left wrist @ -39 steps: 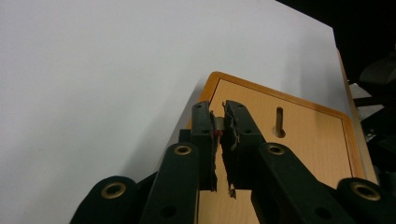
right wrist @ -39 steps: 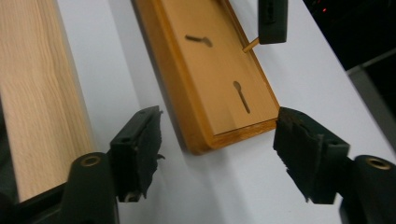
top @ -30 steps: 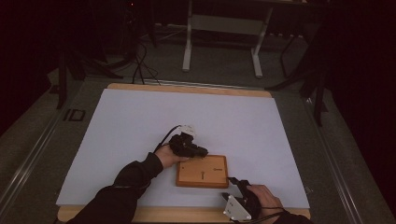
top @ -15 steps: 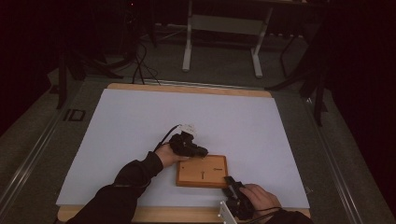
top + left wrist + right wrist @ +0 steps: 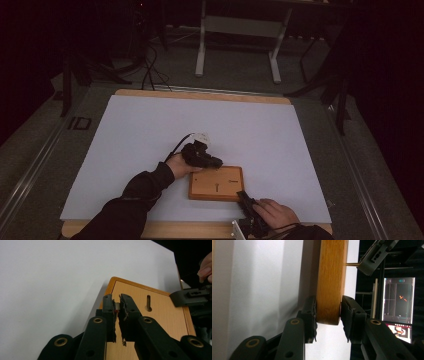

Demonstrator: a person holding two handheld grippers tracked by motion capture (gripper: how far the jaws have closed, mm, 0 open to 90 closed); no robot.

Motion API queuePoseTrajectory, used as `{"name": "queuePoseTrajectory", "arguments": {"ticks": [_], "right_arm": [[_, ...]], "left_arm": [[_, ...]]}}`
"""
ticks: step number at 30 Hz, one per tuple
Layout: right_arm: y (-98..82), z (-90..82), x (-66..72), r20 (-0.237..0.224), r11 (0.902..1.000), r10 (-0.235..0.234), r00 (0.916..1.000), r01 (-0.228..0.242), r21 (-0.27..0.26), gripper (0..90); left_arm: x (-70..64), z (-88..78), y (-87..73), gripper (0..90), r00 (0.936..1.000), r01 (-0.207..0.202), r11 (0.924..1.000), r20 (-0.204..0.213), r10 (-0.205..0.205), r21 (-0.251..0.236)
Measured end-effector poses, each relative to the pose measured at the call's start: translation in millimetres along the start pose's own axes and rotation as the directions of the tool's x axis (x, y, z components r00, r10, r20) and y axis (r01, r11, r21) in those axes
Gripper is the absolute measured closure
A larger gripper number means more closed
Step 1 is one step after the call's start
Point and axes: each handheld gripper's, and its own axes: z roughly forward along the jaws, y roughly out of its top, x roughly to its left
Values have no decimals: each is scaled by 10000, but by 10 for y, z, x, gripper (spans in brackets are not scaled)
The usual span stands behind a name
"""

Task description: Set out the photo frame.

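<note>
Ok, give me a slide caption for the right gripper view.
Right gripper jaws closing around the edge of the wooden block, with a small gap at one pad.

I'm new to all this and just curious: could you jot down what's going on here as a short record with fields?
Setting: white sheet on a table
Main thing: flat wooden block with a slot in its top
Left gripper: shut on a small metal pin over the block
Right gripper: jaws around the block's edge, have just been closing; a slight gap shows at one pad
Hands: one on each gripper
</note>
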Motion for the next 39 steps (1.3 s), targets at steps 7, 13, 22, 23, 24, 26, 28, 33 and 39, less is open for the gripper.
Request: {"name": "queuePoseTrajectory", "arguments": {"ticks": [7,13,22,23,24,26,28,33,39], "right_arm": [[-7,2,-13,-247,9994,-335,9991,334,-64,656],[-35,-3,-74,-534,9996,-132,9985,118,-267,654],[-74,-7,-223,-1092,9984,151,9939,-210,-526,656],[-77,-9,-235,-1134,9982,196,9934,-260,-548,656],[-81,-8,-250,-1187,9976,300,9925,-372,-587,656],[-88,-8,-270,-1261,9973,310,9915,-390,-619,657],[-106,-4,-338,-1533,9958,471,9871,-583,-699,657],[-158,8,-482,-2086,9909,793,9748,-998,-899,658],[-179,26,-607,-2542,9895,764,9641,-1047,-998,662]], "left_arm": [[-11,-4,-8,829,9999,-121,9999,-15,121,11],[-60,-34,7,787,9981,-358,9993,-490,362,79],[-198,-250,-28,573,9892,-628,9969,-1353,558,-475],[-203,-281,-34,567,9893,-620,9965,-1357,540,-559],[-210,-309,-44,517,9890,-574,9957,-1406,467,-733],[-215,-337,-53,417,9879,-565,9955,-1488,446,-765],[-218,-398,-95,281,9887,-528,9948,-1448,398,-870],[-228,-464,-161,144,9863,-409,9959,-1629,272,-809],[-304,-579,-207,88,9779,-901,9865,-1999,615,-1370]]}}
